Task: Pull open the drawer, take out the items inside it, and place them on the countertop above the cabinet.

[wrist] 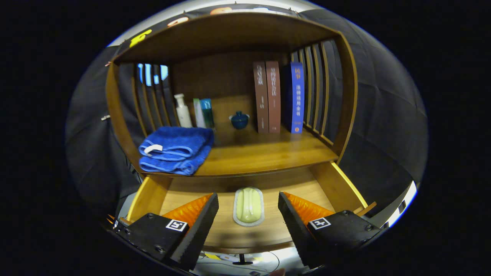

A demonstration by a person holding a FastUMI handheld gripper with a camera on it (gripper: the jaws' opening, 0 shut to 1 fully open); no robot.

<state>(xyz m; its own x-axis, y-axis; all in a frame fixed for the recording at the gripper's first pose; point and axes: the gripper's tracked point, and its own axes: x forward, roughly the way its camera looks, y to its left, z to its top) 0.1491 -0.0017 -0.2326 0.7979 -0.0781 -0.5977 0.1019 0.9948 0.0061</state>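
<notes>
Gripper [248,209]: fingers spread wide, holding nothing; both fingers hang over the pulled-out drawer, one on each side of the soap dish.
Soap dish [248,206]: pale green oblong piece in a clear tray, lying flat on the drawer floor; it sits in the gap between the fingers, touching neither.
Drawer [343,188]: wooden, pulled open, directly under the front edge of the countertop; side walls flank the soap dish left and right.
Countertop [264,155]: wooden shelf surface of the cabinet, above and behind the soap dish.
Towel [176,149]: blue, folded, with a white tag; on the countertop, beyond the soap dish and to its left, its front corner at the countertop's edge.
Bottle [183,111]: white, upright, at the back of the countertop behind the towel.
Tubes [203,112]: one whitish-green, one teal, standing just beside the bottle.
Lidded cup [239,119]: dark blue, small, near the back of the countertop, almost straight beyond the soap dish.
Brown books [267,97]: two, upright, touching each other, beyond the soap dish and slightly right.
Blue book [297,97]: upright, just right of the brown books, next to the cabinet's slatted side.
</notes>
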